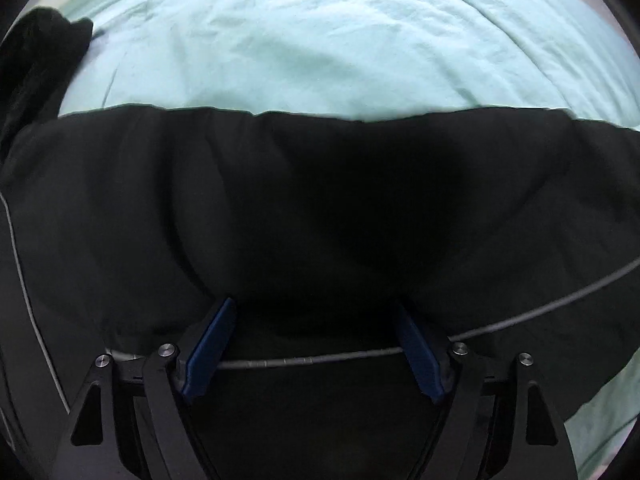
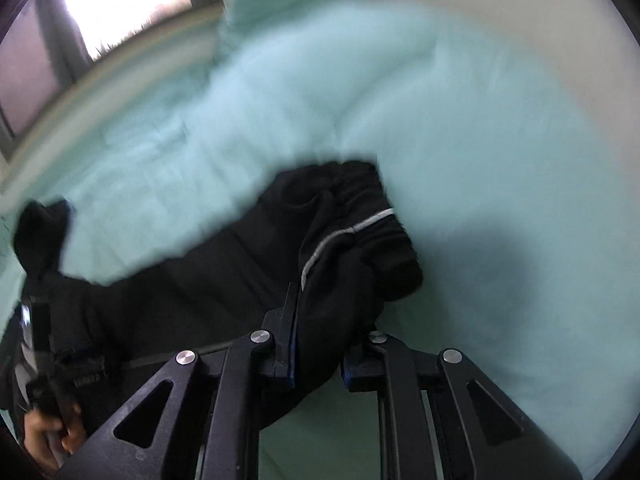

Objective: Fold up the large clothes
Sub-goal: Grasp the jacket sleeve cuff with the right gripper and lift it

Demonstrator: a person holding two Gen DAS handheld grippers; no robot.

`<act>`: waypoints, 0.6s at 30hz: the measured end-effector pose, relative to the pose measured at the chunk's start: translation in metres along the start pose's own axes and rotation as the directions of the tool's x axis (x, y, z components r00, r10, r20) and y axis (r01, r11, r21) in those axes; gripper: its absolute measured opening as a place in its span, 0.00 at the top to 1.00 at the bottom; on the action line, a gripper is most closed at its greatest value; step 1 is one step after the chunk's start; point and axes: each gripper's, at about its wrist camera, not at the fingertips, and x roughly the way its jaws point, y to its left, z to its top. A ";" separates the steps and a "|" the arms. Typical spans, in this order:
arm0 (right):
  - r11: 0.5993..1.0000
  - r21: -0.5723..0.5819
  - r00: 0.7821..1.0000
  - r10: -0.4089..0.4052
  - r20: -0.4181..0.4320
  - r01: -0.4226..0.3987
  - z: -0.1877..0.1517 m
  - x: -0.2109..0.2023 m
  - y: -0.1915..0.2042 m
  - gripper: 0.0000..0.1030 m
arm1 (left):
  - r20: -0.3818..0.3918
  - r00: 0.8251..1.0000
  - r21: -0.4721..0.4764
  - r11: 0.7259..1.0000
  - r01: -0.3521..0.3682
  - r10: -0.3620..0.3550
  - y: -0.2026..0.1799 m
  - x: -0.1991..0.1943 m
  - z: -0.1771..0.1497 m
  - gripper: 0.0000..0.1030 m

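while the black trousers (image 1: 304, 208) lie stretched across the pale green duvet (image 1: 320, 40), the left gripper (image 1: 314, 344) hangs over them with its blue pads (image 1: 208, 356) spread wide, cloth and a thin grey stripe (image 1: 304, 360) between them but unpinched. the right gripper (image 2: 320, 344) has its jaws closed on a fold of the trousers near the gathered waistband (image 2: 360, 208). at the lower left of the right wrist view, blurred, a hand (image 2: 44, 436) holds the other tool.
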 end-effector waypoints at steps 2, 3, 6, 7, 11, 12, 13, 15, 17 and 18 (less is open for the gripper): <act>1.000 0.009 1.000 -0.015 -0.022 0.015 -0.004 0.009 -0.004 0.83 | 0.012 1.000 0.018 1.000 0.015 -0.015 0.000 -0.013 0.000 0.22; 1.000 0.020 1.000 -0.004 -0.019 0.004 -0.004 0.003 -0.006 0.83 | 0.024 0.999 0.021 0.999 0.038 -0.039 0.003 -0.023 -0.003 0.22; 0.996 0.043 0.997 0.075 0.019 -0.076 0.002 -0.029 -0.001 0.83 | 0.080 0.991 0.012 0.995 0.104 -0.105 0.029 -0.066 -0.019 0.22; 0.994 0.036 0.994 0.098 0.037 -0.100 0.003 -0.045 0.007 0.83 | 0.097 0.988 0.008 0.993 0.122 -0.122 0.041 -0.080 -0.025 0.22; 0.989 -0.011 0.986 0.148 0.082 -0.147 0.002 -0.092 0.063 0.83 | 0.173 0.978 -0.017 0.993 0.120 -0.116 0.101 -0.131 -0.051 0.22; 0.988 -0.021 0.984 0.152 0.089 -0.151 0.001 -0.100 0.079 0.83 | 0.182 0.978 -0.021 0.994 0.111 -0.105 0.115 -0.137 -0.054 0.22; 0.987 -0.035 0.982 0.162 0.094 -0.159 -0.002 -0.110 0.098 0.83 | 0.200 0.976 -0.020 0.996 0.089 -0.083 0.134 -0.149 -0.062 0.22; 0.984 -0.064 0.980 0.175 0.098 -0.169 -0.007 -0.126 0.136 0.83 | 0.221 0.975 -0.012 0.999 0.034 -0.030 0.164 -0.167 -0.076 0.22; 0.978 -0.104 0.978 0.189 0.094 -0.179 -0.014 -0.141 0.185 0.83 | 0.231 0.973 -0.007 1.000 0.000 0.002 0.200 -0.186 -0.087 0.22; 0.975 -0.121 0.976 0.199 0.091 -0.188 -0.017 -0.146 0.203 0.83 | 0.239 0.971 -0.007 1.000 -0.011 0.012 0.214 -0.194 -0.093 0.22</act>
